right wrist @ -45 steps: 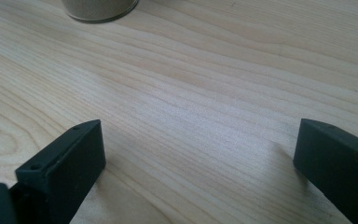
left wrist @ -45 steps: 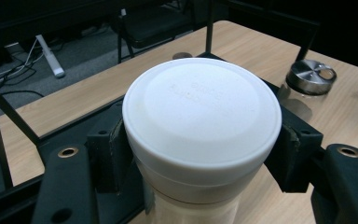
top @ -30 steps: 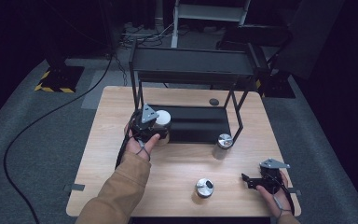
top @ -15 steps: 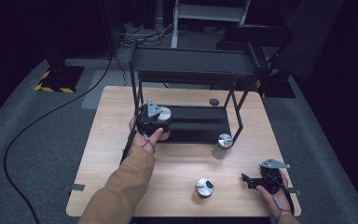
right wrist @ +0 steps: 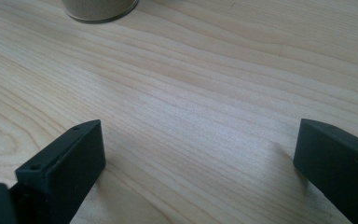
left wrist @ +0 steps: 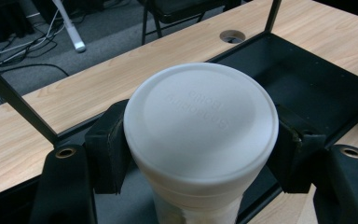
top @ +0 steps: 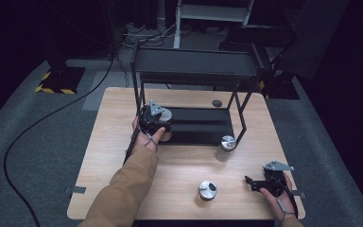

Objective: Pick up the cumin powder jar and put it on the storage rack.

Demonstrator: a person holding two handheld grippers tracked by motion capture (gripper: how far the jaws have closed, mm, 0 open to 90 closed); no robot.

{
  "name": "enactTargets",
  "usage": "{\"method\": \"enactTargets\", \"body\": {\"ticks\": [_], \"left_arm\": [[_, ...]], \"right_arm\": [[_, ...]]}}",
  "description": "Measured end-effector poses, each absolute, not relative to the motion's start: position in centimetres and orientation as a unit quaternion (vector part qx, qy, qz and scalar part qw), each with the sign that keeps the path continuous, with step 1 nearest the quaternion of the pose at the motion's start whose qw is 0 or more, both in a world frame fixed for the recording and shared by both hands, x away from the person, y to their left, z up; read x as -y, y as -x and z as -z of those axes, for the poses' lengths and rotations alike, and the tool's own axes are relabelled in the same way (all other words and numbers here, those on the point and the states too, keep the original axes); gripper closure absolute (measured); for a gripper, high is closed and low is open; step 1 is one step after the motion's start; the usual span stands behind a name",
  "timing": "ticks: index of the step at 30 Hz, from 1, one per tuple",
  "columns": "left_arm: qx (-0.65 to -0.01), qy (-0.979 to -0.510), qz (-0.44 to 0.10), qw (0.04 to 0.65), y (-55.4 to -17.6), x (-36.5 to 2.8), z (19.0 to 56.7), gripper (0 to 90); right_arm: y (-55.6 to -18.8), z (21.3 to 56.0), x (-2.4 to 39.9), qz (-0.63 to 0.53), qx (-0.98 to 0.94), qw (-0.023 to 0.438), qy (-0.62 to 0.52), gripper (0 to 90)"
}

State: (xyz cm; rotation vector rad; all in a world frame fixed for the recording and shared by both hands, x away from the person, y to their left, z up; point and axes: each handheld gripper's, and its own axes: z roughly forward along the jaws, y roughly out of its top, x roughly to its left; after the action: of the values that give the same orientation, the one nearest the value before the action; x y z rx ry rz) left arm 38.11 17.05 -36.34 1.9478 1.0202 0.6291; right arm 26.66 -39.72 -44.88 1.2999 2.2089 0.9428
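Note:
My left gripper [top: 159,124] is shut on a white-lidded jar [top: 165,116] at the left end of the black rack's lower shelf [top: 203,125]. In the left gripper view the jar's round white lid [left wrist: 200,119] sits squeezed between both black jaws, above the shelf's edge. My right gripper [top: 251,182] rests low over the table's front right corner, jaws wide apart with only bare wood between them [right wrist: 200,140]. A silver-lidded jar [top: 226,147] stands by the rack's right front leg. Another silver-lidded jar [top: 207,190] stands near the front edge, left of the right gripper.
The black two-tier rack [top: 196,66] stands at the back of the wooden table [top: 108,156], its top shelf overhanging the lower one. A round cable hole [top: 216,103] lies behind the rack. The base of a jar [right wrist: 100,9] shows at the top of the right gripper view.
My left gripper has carried the white-lidded jar forward and slightly right, over the left end of the lower shelf. The right gripper and both silver-lidded jars have stayed put.

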Motion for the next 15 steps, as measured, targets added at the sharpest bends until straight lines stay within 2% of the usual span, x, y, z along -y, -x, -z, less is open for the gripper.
{"method": "enactTargets", "body": {"ticks": [15], "left_arm": [[-0.416, -0.773, -0.249, 0.41, -38.54, -17.12, 36.94, 32.1]], "right_arm": [[-26.66, 44.87, 39.72, -0.338, -0.792, 0.204, -0.466, 2.2]]}}
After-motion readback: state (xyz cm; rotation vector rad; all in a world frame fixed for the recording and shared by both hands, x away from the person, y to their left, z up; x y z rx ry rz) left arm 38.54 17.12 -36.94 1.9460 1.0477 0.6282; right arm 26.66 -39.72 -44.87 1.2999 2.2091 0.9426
